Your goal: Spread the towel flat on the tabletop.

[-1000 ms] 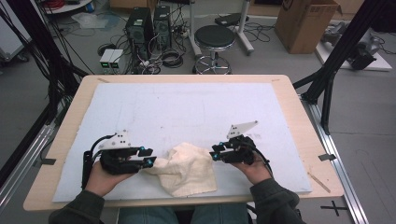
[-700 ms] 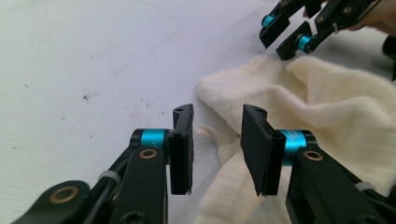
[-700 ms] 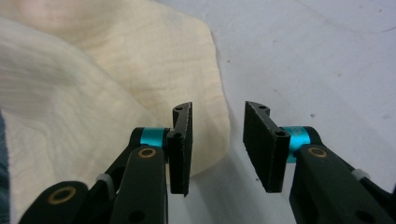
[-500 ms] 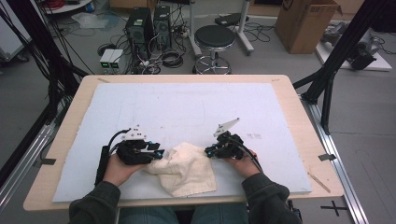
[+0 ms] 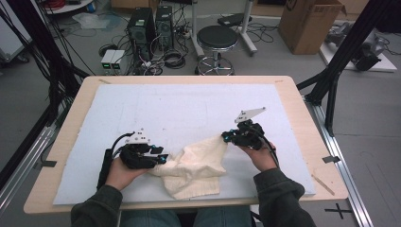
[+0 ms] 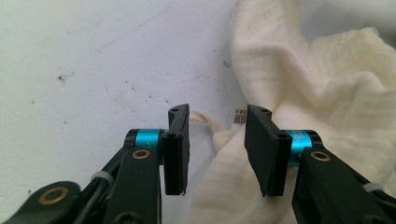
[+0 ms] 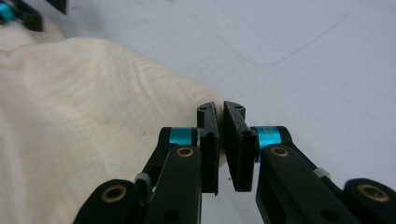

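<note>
Here my right gripper (image 7: 220, 112) has its jaws pinched nearly together on a thin edge of the cream-coloured knitted cloth (image 5: 195, 163), lifted a little off the pale blue foam mat (image 5: 189, 106) that covers the wooden table (image 5: 302, 99). My left gripper (image 6: 217, 121) stands with its jaws well apart, straddling a bunched hem of that same cloth with nothing clamped between them yet.

The cloth lies crumpled near the front edge of the table, about midway between its left and right edges, with my left gripper (image 5: 162, 158) at its left side and my right gripper (image 5: 226, 137) at its upper right corner.

As I judge it, the work of spreading or folding this cloth is only at its start: one corner is secured and drawn outward, the rest is heaped in folds. Left to do are closing my left jaws on the hem, pulling the two holds apart and laying the fabric flat.

A small tag sits at the hem between my left jaws, but its marks are too small to read. I can make out no other writing.
</note>
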`<act>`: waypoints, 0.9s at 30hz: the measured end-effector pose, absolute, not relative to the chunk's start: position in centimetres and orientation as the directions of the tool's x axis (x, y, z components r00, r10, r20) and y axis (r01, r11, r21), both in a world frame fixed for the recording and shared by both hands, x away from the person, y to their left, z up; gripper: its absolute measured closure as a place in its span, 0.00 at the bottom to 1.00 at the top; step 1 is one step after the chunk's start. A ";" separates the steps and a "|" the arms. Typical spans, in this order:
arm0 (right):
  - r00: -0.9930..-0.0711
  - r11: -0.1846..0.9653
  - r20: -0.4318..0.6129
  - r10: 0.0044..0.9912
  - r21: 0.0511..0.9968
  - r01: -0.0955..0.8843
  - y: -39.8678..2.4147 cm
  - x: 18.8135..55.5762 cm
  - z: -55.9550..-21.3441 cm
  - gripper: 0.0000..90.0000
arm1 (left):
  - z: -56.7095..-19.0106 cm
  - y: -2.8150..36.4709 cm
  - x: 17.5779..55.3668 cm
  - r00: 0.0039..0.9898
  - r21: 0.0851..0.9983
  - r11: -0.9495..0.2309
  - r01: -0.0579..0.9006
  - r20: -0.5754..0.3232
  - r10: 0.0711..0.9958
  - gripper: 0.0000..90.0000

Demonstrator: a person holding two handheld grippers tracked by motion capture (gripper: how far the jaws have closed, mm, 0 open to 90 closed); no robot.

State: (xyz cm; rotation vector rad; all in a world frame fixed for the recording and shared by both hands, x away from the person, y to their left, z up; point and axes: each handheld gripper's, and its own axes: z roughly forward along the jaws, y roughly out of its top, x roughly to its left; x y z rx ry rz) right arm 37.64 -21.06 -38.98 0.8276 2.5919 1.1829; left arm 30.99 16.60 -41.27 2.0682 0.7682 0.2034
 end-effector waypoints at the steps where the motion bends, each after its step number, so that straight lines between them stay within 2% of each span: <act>1: -0.822 0.530 0.058 0.566 0.738 0.417 -21.3 37.8 -38.9 0.94 | -41.3 16.6 31.0 0.794 0.796 -0.409 0.446 -0.141 0.592 0.67; 6: -0.755 0.504 0.052 0.653 0.715 0.485 -23.2 39.2 -39.7 0.93 | -41.3 16.6 31.0 0.792 0.798 -0.404 0.446 -0.142 0.594 0.67; 10: -0.758 0.502 0.079 0.648 0.704 0.503 -23.4 39.1 -40.3 0.82 | -41.3 16.6 31.4 0.780 0.800 -0.389 0.457 -0.151 0.607 0.66; 15: -0.798 0.534 0.070 0.599 0.708 0.463 -22.1 37.9 -40.5 0.69 | -41.5 15.7 32.5 0.776 0.792 -0.381 0.478 -0.177 0.605 0.66; 16: -0.806 0.526 0.086 0.586 0.716 0.459 -22.0 37.6 -40.6 0.70 | -41.5 15.4 32.6 0.784 0.790 -0.386 0.477 -0.183 0.594 0.66; 19: -0.852 0.515 0.140 0.504 0.743 0.427 -21.0 36.2 -41.0 0.69 | -41.8 14.8 32.8 0.793 0.769 -0.410 0.491 -0.200 0.575 0.65; 23: -0.904 0.566 0.175 0.389 0.729 0.385 -19.2 34.5 -41.8 0.64 | -42.3 14.3 32.3 0.817 0.730 -0.469 0.497 -0.212 0.537 0.64; 27: -0.926 0.591 0.164 0.340 0.729 0.346 -18.1 33.2 -41.8 0.63 | -42.4 13.6 31.1 0.854 0.736 -0.505 0.451 -0.193 0.483 0.85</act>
